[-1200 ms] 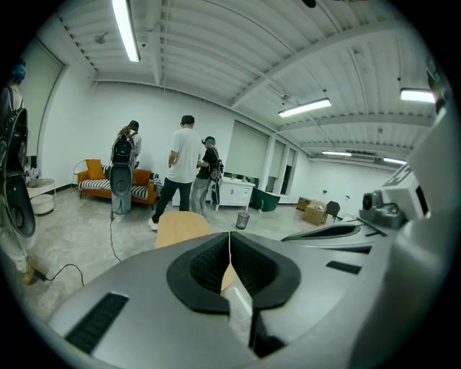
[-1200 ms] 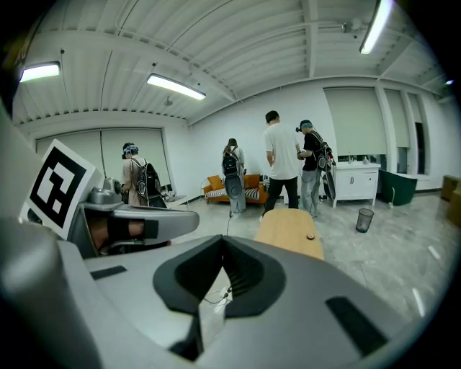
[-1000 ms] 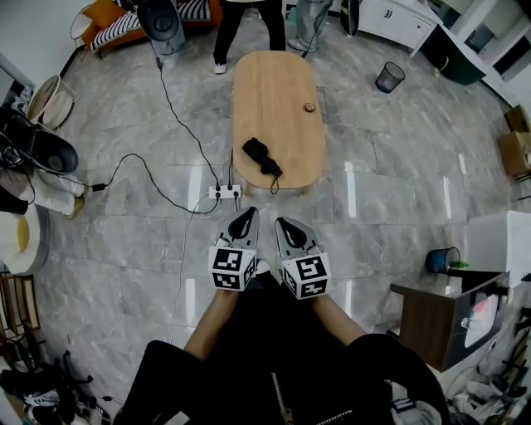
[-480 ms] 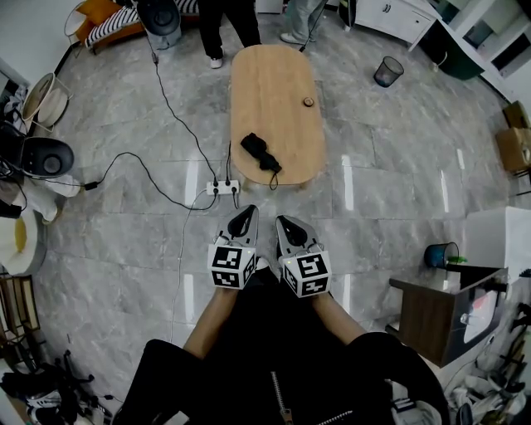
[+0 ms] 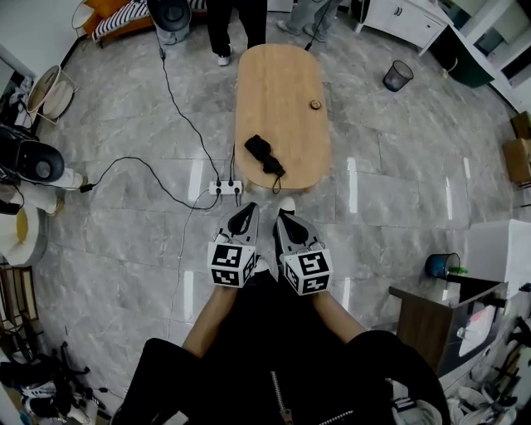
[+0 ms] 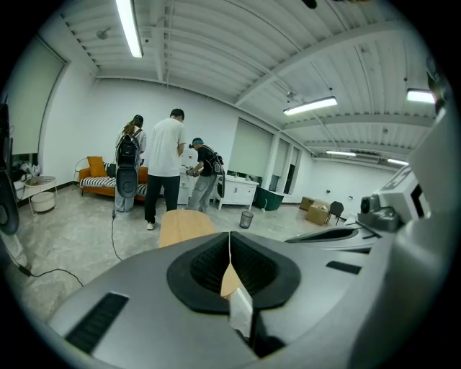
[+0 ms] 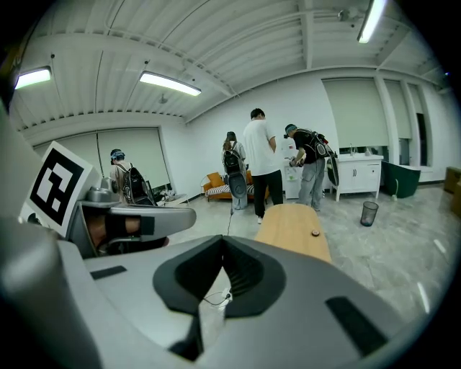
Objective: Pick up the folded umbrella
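Note:
The folded umbrella [image 5: 264,154] is black and lies with its strap near the front end of the oval wooden table [image 5: 286,79]. My left gripper [image 5: 248,210] and right gripper [image 5: 283,215] are side by side over the floor, short of the table's near end and pointing at it. Both are shut with nothing between the jaws. In the left gripper view the jaws [image 6: 230,236] meet on a thin line, with the table [image 6: 184,225] beyond. In the right gripper view the jaws [image 7: 222,239] also meet, and the umbrella is hidden behind them.
A power strip [image 5: 226,188] with cables lies on the floor just left of the table's near end. A small round object [image 5: 314,105] sits on the table. People [image 5: 236,25] stand at the far end. A bin [image 5: 397,75] is at the far right, a wooden cabinet [image 5: 427,319] at the near right.
Both grippers have edged forward toward the table's near end, still shut. The people at the far end have shifted their stance.

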`<state>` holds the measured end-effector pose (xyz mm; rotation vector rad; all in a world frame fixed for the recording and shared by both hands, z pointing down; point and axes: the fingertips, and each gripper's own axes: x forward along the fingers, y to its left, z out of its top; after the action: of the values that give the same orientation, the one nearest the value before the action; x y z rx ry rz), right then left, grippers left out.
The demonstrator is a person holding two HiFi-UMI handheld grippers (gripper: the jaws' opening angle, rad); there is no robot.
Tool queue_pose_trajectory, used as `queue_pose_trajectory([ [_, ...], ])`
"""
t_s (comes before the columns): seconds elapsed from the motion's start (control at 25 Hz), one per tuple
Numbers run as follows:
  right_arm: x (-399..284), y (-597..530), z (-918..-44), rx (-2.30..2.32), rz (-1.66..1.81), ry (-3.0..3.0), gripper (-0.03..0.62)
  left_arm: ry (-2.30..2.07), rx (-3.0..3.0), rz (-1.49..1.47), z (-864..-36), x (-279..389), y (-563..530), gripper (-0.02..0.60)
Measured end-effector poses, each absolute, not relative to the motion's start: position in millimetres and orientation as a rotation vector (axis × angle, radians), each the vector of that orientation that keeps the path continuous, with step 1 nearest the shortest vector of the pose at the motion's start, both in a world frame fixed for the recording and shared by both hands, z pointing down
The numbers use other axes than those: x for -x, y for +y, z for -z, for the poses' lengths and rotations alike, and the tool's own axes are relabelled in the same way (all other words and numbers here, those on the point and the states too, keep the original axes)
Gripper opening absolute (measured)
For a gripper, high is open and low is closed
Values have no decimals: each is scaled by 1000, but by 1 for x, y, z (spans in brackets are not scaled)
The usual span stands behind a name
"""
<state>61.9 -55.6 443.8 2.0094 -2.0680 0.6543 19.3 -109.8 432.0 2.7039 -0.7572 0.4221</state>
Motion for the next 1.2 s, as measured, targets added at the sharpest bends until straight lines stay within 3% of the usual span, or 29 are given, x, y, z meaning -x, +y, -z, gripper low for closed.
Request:
queue_pose_trajectory([
  [1.2,-121,-182,-512,-1701,-780,-2230,12,-927,-2537,-564,-493,-68,-204,17],
])
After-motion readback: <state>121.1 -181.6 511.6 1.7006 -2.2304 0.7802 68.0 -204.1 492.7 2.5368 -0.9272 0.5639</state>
